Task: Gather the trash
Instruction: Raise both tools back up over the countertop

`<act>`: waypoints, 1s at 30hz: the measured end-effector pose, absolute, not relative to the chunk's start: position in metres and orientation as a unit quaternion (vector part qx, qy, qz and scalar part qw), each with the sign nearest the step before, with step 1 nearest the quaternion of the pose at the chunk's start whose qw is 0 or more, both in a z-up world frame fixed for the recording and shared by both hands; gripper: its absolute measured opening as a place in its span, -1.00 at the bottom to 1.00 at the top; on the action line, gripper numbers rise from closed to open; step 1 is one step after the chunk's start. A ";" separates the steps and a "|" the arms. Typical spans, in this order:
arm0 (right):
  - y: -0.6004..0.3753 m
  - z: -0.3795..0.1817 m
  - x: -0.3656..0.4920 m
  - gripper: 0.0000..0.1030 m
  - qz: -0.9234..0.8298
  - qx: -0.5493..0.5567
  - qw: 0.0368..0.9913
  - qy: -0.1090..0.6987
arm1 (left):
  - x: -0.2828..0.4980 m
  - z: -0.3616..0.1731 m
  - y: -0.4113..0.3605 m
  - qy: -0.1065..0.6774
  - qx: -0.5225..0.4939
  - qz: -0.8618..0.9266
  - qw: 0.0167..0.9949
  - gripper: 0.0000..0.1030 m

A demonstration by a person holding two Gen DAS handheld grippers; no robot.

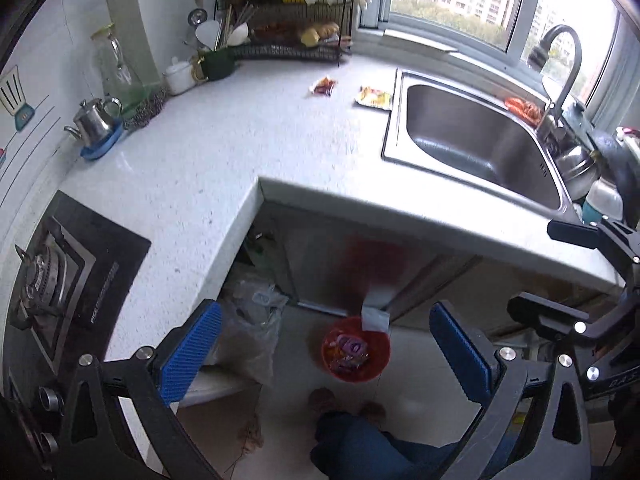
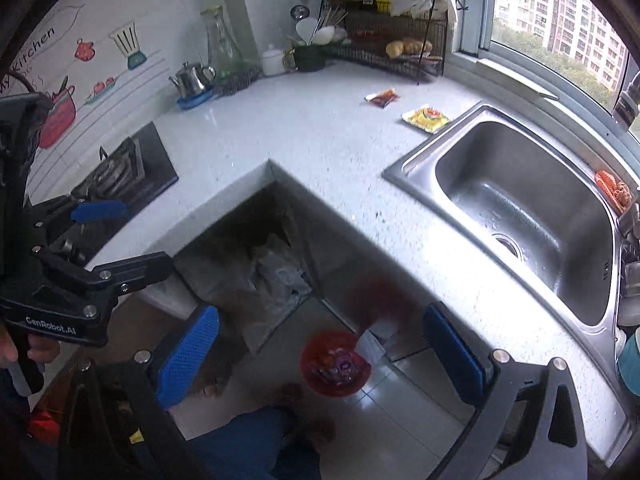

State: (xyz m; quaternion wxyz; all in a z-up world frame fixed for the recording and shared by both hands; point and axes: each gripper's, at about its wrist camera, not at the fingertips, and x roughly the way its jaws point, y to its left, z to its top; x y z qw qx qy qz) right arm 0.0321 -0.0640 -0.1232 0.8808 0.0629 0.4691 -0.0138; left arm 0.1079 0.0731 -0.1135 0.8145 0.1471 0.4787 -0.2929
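Both tongs released, empty: left tongs [image 1: 326,350], right tongs [image 2: 320,350]. Red bin [image 1: 356,350] holds wrappers; two packets remain on worktop [image 1: 240,140].

You see two wrappers left on counter. Red wrapper [image 2: 382,98] lies flat, crumpled, out in open counter toward rack. Yellow wrapper [image 2: 426,119] lies flat near red one, apart from it, just beside sink's far corner. Down on floor, your red bin [image 2: 335,363] stands upright at foot of cabinet, open-topped, holding several bright wrappers, pink and purple among them, piled loosely inside.
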 end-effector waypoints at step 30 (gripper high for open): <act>-0.152 -0.078 0.217 0.99 -0.165 0.156 0.870 0.436 | 0.384 -0.078 -0.072 0.452 0.194 -0.431 0.757 1.00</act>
